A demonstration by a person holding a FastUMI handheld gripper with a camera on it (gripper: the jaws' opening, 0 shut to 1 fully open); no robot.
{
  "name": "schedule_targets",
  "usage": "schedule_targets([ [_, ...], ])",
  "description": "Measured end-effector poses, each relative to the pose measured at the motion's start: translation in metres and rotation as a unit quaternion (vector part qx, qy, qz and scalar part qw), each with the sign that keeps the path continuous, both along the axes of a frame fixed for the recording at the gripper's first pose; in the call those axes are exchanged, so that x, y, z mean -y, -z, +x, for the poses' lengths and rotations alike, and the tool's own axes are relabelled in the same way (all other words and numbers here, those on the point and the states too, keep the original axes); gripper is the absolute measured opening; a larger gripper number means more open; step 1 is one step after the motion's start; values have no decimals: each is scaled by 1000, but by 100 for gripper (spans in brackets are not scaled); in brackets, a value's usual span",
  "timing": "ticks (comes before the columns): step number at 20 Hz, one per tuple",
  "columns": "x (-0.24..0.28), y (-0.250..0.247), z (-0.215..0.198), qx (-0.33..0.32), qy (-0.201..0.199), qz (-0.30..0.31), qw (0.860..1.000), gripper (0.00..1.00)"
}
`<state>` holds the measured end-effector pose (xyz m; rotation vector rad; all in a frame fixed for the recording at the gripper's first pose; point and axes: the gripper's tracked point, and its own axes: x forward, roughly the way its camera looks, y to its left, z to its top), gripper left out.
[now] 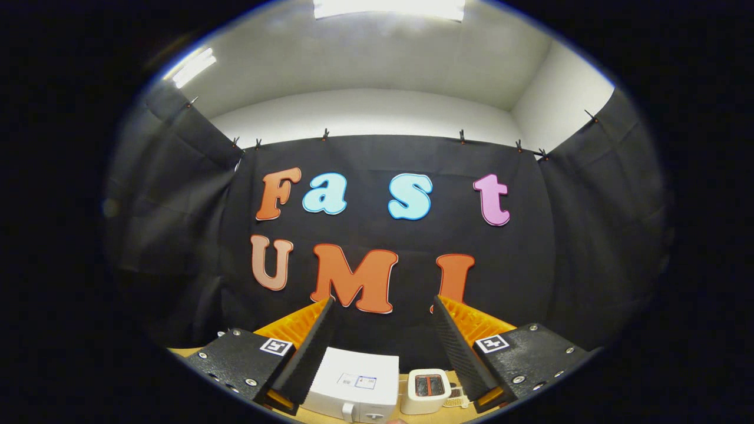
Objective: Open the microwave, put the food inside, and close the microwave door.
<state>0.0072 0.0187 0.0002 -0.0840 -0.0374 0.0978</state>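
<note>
**Gripper held high and wide above the microwave**

The gripper is raised well above the table and looks toward the black cloth wall of the booth, with its two fingers spread wide and nothing between them. Neither finger touches anything.

Beside the left finger, a strip of pale wooden table shows under the gripper's body. Just inside the left finger, low between the two fingers and far below their tips, sits the white microwave, seen from above. Its flat top carries a small label, and its front edge with what looks like a knob or handle part is just visible at the near side. The door appears closed, though the front face is too foreshortened to be certain.

Just beside the microwave, toward the right finger, stands a small white toaster with two dark slots in its top; it is near the microwave but apart from it. Between the toaster and the right finger lies a small, pale, patterned item on the table, too small to identify; it may be the food.

Above the cloth wall runs a white wall and ceiling with bright ceiling lights.
</note>
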Motion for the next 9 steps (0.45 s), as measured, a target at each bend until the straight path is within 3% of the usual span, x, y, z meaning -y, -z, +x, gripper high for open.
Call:
schedule_targets([
  [9, -24, -20, 17, 27, -16, 10, 999, 97],
])
